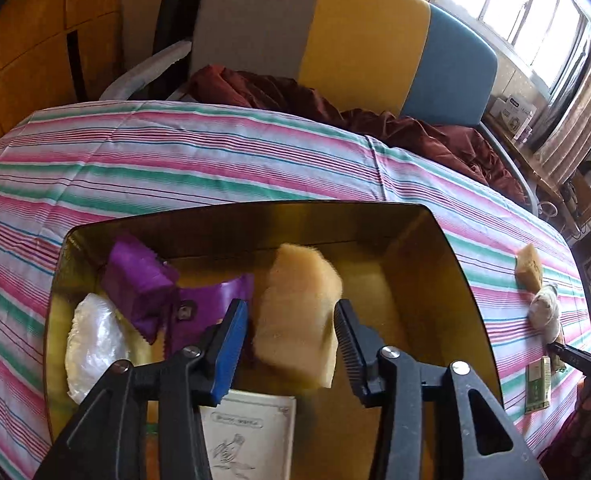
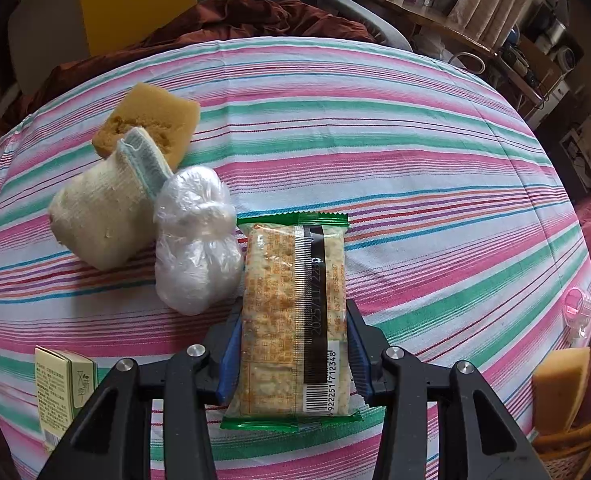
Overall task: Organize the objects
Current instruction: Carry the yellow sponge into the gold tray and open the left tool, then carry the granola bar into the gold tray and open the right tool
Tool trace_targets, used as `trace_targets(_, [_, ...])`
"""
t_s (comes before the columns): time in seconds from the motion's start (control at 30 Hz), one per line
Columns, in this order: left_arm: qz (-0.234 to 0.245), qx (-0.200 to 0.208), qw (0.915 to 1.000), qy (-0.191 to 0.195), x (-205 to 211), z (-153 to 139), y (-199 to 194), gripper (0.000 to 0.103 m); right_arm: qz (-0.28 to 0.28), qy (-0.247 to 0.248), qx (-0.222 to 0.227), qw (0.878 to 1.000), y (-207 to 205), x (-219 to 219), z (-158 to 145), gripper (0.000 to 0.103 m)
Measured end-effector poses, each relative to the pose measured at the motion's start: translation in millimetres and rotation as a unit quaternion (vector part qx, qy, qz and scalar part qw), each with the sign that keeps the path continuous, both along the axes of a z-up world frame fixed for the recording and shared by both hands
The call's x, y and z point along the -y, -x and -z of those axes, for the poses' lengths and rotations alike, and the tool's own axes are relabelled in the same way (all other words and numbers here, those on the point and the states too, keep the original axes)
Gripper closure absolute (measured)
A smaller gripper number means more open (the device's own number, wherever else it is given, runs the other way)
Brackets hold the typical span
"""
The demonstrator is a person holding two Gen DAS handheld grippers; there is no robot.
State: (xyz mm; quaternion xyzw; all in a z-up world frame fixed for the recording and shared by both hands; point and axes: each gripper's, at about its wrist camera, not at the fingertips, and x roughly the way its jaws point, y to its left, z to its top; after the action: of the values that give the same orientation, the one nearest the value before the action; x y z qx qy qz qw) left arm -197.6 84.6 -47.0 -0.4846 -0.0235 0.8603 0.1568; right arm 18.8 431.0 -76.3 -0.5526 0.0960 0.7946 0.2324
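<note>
Sponge, wrappers, bag in tin; sock left of cracker pack, on tablecloth.

The striped cloth carries a brown sponge, sock, plastic bundle, small carton and the golden box.

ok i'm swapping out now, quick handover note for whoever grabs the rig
Left gripper: open over the gold tin, pale sponge loose between its fingers.
Right gripper: closed on the cracker packet, low over the striped cloth.
In the tin: purple packets, white bag, printed card.
Left on the cloth: brown sponge, sock, plastic-wrapped bundle, green box.
</note>
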Motion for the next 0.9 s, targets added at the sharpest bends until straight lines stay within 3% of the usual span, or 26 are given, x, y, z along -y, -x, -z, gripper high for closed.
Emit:
trace_targets(0.23, [-0.019, -0.044, 0.9988, -0.007, 18.2, -22.0, -40.9, 0.055, 0.001, 0.004, -0.003, 1.000, -0.2, -1.0, -0.1, 0.060])
trace_targets(0.4, [-0.002, -0.087, 0.9962, -0.012, 17.1, -39.3, -85.7, 0.055, 0.006, 0.015, -0.009, 1.000, -1.6, -3.6, -1.9, 0.063])
trace_targets(0.67, [0.031, -0.117, 0.9926, 0.012, -2.5, -45.2, -141.7, 0.055, 0.013, 0.025, -0.013, 1.000, -3.2, -8.3, -4.2, 0.063])
trace_targets(0.9, [0.042, -0.137, 0.9890, 0.039, -9.4, -46.1, -168.2, 0.055, 0.038, 0.028, -0.071, 0.996, -14.7, -15.7, -24.2, 0.063])
